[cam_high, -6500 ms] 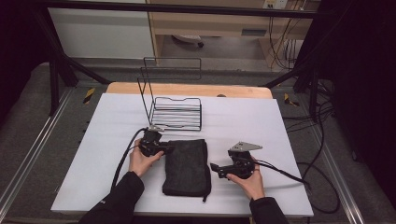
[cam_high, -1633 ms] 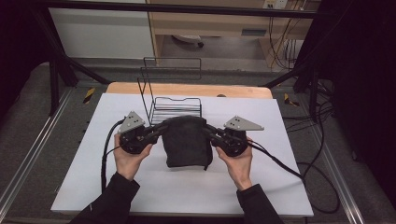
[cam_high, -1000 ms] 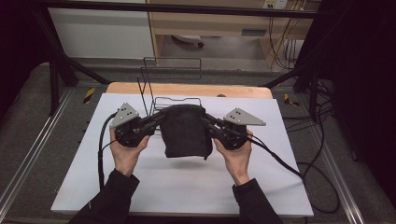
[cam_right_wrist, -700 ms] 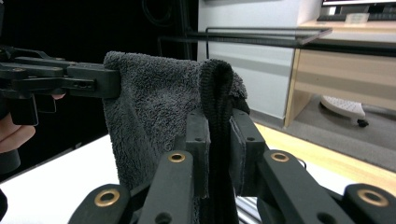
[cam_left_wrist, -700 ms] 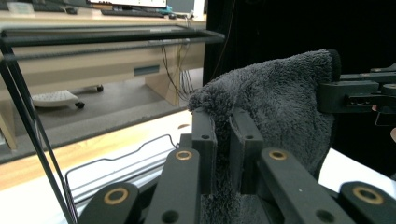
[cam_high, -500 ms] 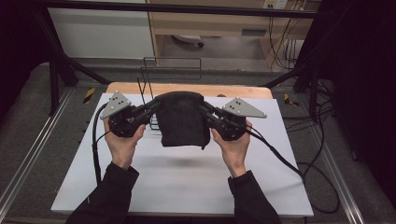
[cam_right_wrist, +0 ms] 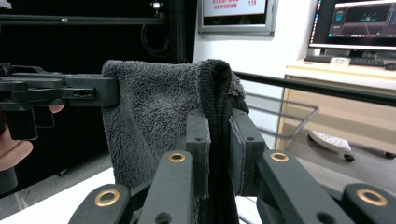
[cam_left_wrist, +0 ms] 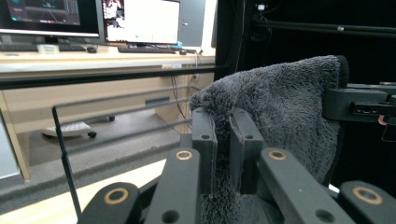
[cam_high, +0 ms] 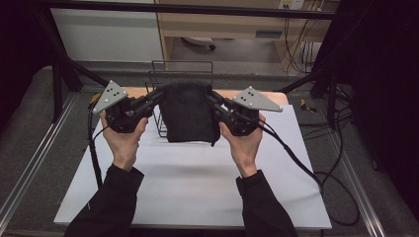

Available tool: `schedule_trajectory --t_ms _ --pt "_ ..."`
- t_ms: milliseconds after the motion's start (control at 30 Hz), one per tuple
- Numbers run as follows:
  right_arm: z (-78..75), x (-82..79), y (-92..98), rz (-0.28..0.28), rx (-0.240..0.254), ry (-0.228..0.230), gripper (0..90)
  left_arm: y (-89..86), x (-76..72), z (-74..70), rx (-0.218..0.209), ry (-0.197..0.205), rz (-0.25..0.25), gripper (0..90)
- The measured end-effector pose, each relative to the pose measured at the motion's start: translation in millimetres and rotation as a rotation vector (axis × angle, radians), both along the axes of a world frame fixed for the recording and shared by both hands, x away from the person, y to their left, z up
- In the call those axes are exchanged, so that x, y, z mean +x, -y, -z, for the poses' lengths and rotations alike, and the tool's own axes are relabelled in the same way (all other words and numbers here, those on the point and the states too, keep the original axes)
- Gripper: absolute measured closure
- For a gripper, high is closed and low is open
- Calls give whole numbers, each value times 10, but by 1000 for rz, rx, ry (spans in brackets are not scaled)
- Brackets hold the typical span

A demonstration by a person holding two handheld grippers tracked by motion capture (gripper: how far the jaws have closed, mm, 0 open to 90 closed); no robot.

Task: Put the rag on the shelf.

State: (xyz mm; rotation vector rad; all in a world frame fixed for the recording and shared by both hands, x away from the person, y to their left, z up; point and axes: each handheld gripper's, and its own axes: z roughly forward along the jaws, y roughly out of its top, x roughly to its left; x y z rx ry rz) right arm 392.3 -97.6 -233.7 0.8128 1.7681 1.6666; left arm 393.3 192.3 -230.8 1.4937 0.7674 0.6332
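A folded dark grey towel (cam_high: pixel 189 112) hangs in the air above the white table (cam_high: pixel 197 182), held by its two top corners. My left gripper (cam_high: pixel 157 94) is shut on the towel's upper left corner; in the left gripper view the fluffy towel (cam_left_wrist: pixel 280 107) is pinched between the jaws of that gripper (cam_left_wrist: pixel 222 122). My right gripper (cam_high: pixel 211 97) is shut on the upper right corner, and in the right gripper view the towel's hemmed edge (cam_right_wrist: pixel 215 93) runs down between the jaws of that gripper (cam_right_wrist: pixel 218 122). The towel hangs in front of a black wire rack (cam_high: pixel 158 79).
The wire rack stands at the back of the table, behind the towel. Black cables (cam_high: pixel 296 158) trail from both grippers across the table and off its right side. A metal frame (cam_high: pixel 29 163) borders the table. Desks with monitors (cam_left_wrist: pixel 140 21) stand beyond.
Both hands have lifted the towel higher and slightly farther away, toward the wire rack. The grip on both corners is unchanged.
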Motion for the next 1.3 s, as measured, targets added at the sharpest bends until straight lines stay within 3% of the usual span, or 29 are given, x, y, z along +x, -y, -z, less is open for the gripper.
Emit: schedule_trajectory --t_ms 400,1300 --pt "-302 72 -81 18 29 61 802 -45 53 -302 -29 65 -28 819" --pt "-820 417 -291 53 59 173 804 -134 317 -858 -54 126 -90 819"
